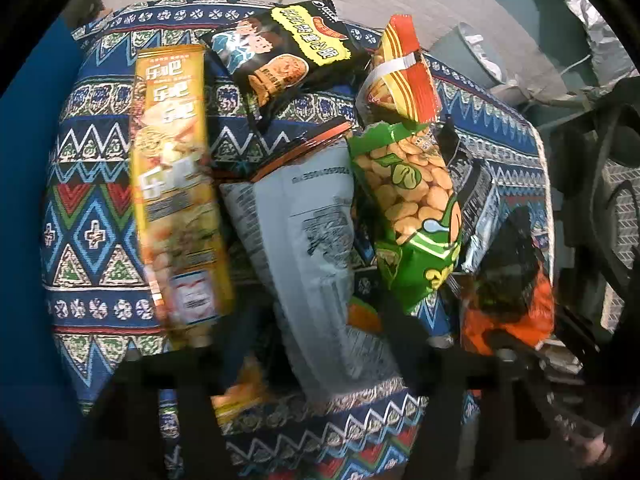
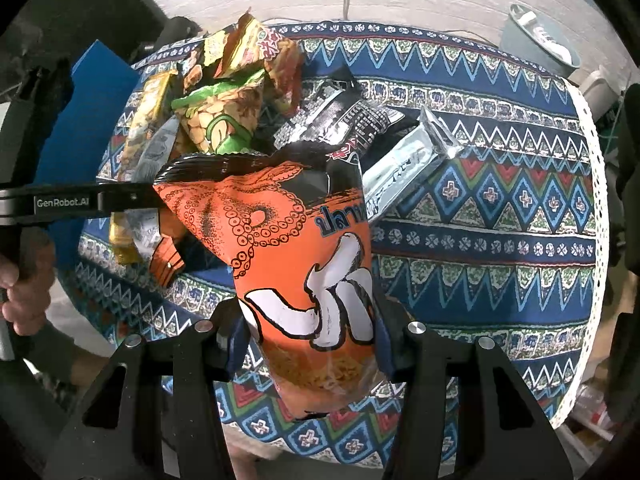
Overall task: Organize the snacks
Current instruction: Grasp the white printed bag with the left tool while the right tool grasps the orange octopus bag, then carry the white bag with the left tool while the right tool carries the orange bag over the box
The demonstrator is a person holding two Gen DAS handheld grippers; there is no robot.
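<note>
A heap of snack packs lies on the patterned tablecloth [image 1: 92,208]: a long yellow pack [image 1: 176,184], a black pack [image 1: 280,56], a yellow-and-red pack [image 1: 404,68], a green bean pack [image 1: 416,208] and a grey-white pack [image 1: 308,232]. My left gripper [image 1: 320,340] points down over the heap, blurred. The grey-white pack runs between its dark fingers [image 1: 400,320], and gaps show beside it, so it looks open. My right gripper [image 2: 308,340] is shut on an orange squid-print bag [image 2: 304,248], which it holds upright above the cloth; the orange bag [image 1: 516,312] also shows to the right.
A silver pack [image 2: 412,160] and a black-and-white pack [image 2: 340,116] lie behind the orange bag. A blue block [image 2: 88,120] borders the table's left side. A grey bucket [image 2: 536,40] stands beyond the far edge. White lace trim [image 2: 592,200] marks the right edge. A person's hand [image 2: 20,280] holds the left gripper.
</note>
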